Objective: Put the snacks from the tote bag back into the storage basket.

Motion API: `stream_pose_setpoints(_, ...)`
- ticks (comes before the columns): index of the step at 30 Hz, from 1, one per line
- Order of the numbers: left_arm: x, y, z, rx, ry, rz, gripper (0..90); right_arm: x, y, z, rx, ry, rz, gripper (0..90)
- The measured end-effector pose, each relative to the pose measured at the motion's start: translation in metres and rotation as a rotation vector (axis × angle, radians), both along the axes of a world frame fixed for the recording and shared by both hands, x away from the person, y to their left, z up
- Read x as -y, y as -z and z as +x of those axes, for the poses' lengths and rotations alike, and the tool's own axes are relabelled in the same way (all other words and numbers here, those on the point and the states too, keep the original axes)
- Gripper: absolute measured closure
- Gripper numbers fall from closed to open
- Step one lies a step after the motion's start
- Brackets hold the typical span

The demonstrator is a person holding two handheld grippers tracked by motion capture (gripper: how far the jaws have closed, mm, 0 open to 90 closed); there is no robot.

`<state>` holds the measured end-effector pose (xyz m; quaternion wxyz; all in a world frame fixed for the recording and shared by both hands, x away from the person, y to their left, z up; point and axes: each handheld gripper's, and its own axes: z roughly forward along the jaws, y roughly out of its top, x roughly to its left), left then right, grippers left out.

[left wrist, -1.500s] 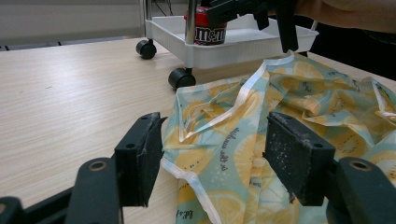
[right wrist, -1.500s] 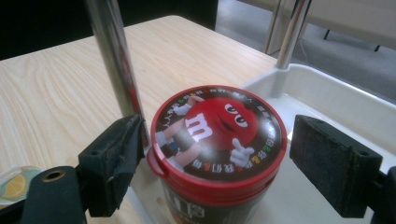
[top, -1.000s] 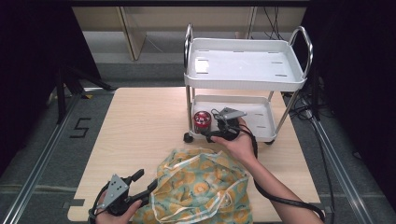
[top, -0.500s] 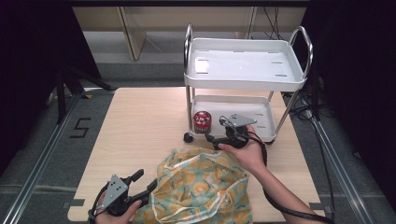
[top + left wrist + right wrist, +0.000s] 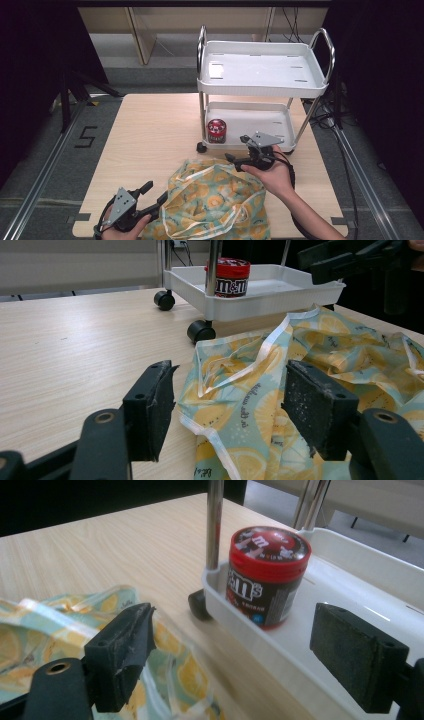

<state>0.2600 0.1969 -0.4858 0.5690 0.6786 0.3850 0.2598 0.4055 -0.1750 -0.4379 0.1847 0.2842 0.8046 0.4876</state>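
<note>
Right gripper (image 5: 235,159) drawn back from lower tray (image 5: 250,121) since a second ago, jaws wide, now over far edge of lemon-print bag (image 5: 215,205); red candy jar (image 5: 216,131) unmoved in tray's near-left corner; left gripper (image 5: 156,193) unchanged, jaws wide at bag's near-left edge.

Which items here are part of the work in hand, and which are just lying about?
In the job:
- lemon-print fabric bag, at the open left tool
- red-lidded candy jar, ahead of the open right tool
- white two-tier cart, holding the jar

Just about:
- wooden table
</note>
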Motion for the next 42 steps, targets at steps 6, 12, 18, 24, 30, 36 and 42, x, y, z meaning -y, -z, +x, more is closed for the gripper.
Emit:
stream_pose_setpoints(6, 0.000, 0.000, 0.000, -0.001, -0.003, 0.000, 36.2, 0.012, 0.006, -0.011, 0.001, 0.015, -0.007, 18.6)
stream_pose_setpoints(12, 0.000, 0.000, -0.001, -0.009, -0.010, 0.011, 36.2, 0.021, 0.012, -0.018, 0.030, 0.002, -0.003, 18.6)
stream_pose_setpoints(18, 0.000, 0.000, -0.001, -0.005, -0.010, 0.006, 36.2, 0.027, 0.015, -0.027, 0.013, 0.021, -0.004, 18.7)
stream_pose_setpoints(24, 0.000, 0.000, -0.001, 0.001, -0.007, 0.003, 36.2, 0.032, 0.017, -0.035, 0.008, 0.015, -0.006, 18.7)
stream_pose_setpoints(30, 0.000, 0.000, 0.000, 0.002, -0.007, 0.002, 36.2, 0.039, 0.018, -0.045, -0.002, 0.014, -0.009, 18.7)
stream_pose_setpoints(36, 0.000, 0.000, -0.001, 0.002, -0.010, 0.002, 36.2, 0.046, 0.021, -0.055, -0.006, 0.026, -0.005, 18.7)
stream_pose_setpoints(42, 0.001, 0.000, -0.001, -0.009, -0.018, 0.009, 36.2, 0.054, 0.028, -0.062, -0.011, 0.019, -0.008, 18.6)
